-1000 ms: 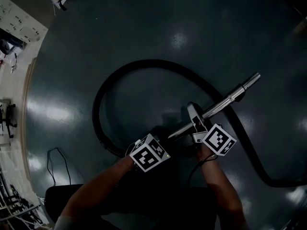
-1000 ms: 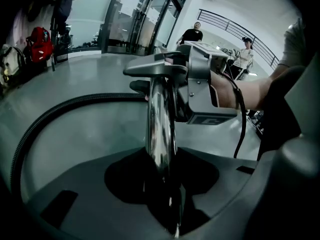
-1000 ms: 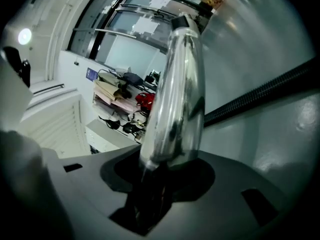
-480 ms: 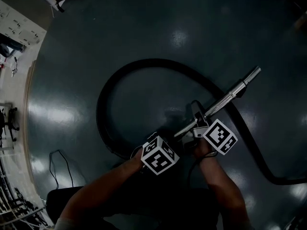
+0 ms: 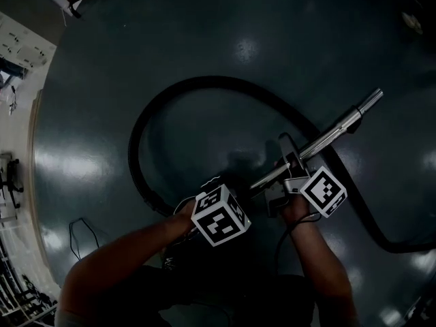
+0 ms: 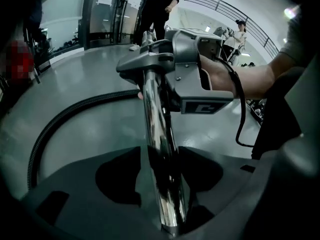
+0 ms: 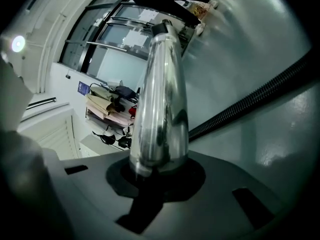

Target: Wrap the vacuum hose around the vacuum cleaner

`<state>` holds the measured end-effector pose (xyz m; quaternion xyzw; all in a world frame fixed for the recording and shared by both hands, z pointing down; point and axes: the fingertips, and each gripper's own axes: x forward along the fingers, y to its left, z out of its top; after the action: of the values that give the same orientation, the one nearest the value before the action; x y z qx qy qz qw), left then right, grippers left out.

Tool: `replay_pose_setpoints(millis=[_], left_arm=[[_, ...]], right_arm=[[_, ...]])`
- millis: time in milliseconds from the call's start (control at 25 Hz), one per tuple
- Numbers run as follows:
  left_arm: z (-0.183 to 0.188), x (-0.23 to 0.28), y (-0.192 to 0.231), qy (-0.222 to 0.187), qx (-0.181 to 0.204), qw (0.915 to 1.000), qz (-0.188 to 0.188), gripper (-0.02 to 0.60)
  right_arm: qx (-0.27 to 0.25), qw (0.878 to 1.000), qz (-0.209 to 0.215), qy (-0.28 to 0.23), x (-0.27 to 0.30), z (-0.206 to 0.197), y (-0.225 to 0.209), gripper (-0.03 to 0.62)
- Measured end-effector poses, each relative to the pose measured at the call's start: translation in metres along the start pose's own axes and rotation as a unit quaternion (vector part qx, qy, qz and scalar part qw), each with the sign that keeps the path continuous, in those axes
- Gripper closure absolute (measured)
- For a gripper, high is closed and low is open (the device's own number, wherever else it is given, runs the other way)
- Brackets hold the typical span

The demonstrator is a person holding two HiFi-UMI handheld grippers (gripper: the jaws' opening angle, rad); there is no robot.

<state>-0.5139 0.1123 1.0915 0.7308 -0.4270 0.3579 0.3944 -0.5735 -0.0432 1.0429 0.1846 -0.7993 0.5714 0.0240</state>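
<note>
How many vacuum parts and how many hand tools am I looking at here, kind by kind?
Black ribbed vacuum hose: 1
Shiny metal wand: 1
Handheld tools: 2. The left tool has just been opening, with the metal wand between its jaws. The right tool has just been closing and grips the metal wand.
Total: 4

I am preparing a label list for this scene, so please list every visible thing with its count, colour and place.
floor: one, glossy dark grey, under everything.
vacuum hose: one, black, ribbed, looped on the floor.
metal tube: one, chrome, between both grippers.
bystanders: two, one in black, far across the floor.
left gripper: one, grey, jaws just opened, tube between them, unclamped.
right gripper: one, grey, jaws just closed on the tube.
forearms: two, bare, behind the grippers.
</note>
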Motion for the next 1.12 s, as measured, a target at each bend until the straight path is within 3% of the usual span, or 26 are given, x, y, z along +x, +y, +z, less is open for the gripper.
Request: replay_pose_setpoints(millis=[200,440,600,720,920,1120], left_arm=[[0.011,-0.034,-0.007,0.008,0.004,0.9999,-0.009,0.350],[0.050,-0.125,-0.065,0.003,0.006,0.9995,-0.030,0.350],[0.051,-0.161,-0.078,0.023,0.040,0.9982,-0.039,0.350],[0.062,-0.197,-0.069,0.023,0.024,0.9985,-0.043,0.350],[0.104,-0.275,-0.105,0.010,0.021,0.9991,-0.036,0.351],[0.161,-0.345,-0.152,-0.008,0.048,0.9981,-0.039,0.351]], right_arm=[[-0.002,1.000,-0.007,-0.013,-0.011,0.019,0.027,0.537],[-0.023,1.000,-0.010,-0.009,-0.071,0.056,0.115,0.539],[-0.042,0.999,-0.025,-0.007,-0.089,0.061,0.132,0.540],[-0.052,0.998,-0.046,-0.004,-0.101,0.071,0.143,0.542],[-0.039,0.998,-0.052,0.017,-0.169,0.073,0.215,0.549],[-0.091,0.993,-0.055,0.054,-0.226,0.087,0.294,0.550]])
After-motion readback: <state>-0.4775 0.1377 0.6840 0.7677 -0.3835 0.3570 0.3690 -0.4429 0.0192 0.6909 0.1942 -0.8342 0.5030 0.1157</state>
